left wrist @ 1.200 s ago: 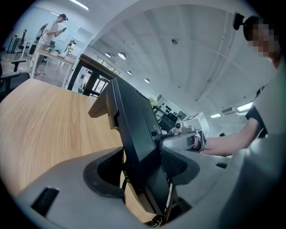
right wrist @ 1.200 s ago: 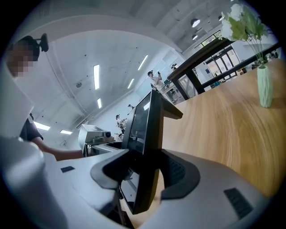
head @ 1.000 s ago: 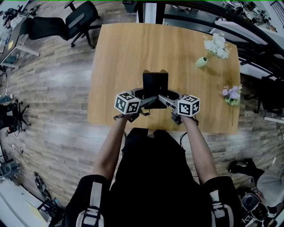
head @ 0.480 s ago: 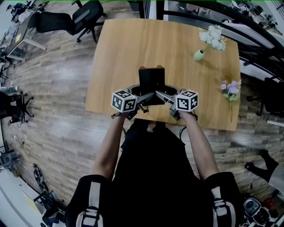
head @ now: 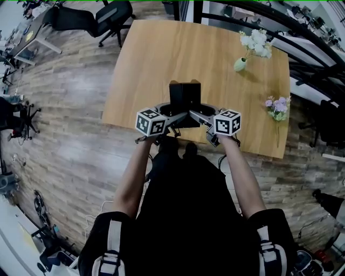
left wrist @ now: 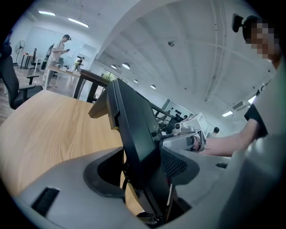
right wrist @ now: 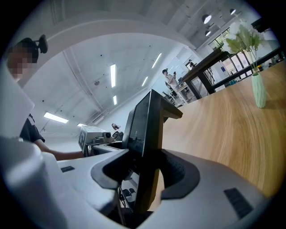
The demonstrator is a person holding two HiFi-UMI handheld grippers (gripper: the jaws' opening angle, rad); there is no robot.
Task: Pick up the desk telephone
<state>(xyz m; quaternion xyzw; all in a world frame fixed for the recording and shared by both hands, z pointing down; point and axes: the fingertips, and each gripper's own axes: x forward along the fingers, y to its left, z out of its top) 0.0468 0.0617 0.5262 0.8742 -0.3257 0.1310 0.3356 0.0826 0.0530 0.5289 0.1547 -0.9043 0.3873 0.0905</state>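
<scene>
The black desk telephone (head: pixel 185 97) sits at the middle of the head view, over the near edge of the wooden table (head: pixel 161 59). It stands tilted, a flat dark slab seen nearly edge-on from either side. Whether its base touches the tabletop cannot be told.

The left gripper (head: pixel 173 116) comes in from the lower left of the telephone and the right gripper (head: pixel 197 115) from the lower right, so the two meet at its lower part.

In the left gripper view the telephone (left wrist: pixel 134 127) rises from the bottom centre toward the upper left. The left gripper (left wrist: pixel 144 167) has its jaws narrowed onto the lower body, with the dark pads against both faces. A thin cable (left wrist: pixel 169 202) hangs just below the grip.

In the right gripper view the telephone (right wrist: pixel 146 127) stands almost upright at centre. The right gripper (right wrist: pixel 148 172) pinches its lower edge in the same way, jaws pressed on either side. The left gripper (right wrist: pixel 94 136) shows beyond it at the left.

Farther out, a pale green vase (head: pixel 240 64) of white flowers (head: pixel 254 42) stands at the table's upper right corner. A sprig of purple flowers (head: pixel 275 106) lies near the right edge. A black office chair (head: pixel 112 15) stands off the table at the upper left.
</scene>
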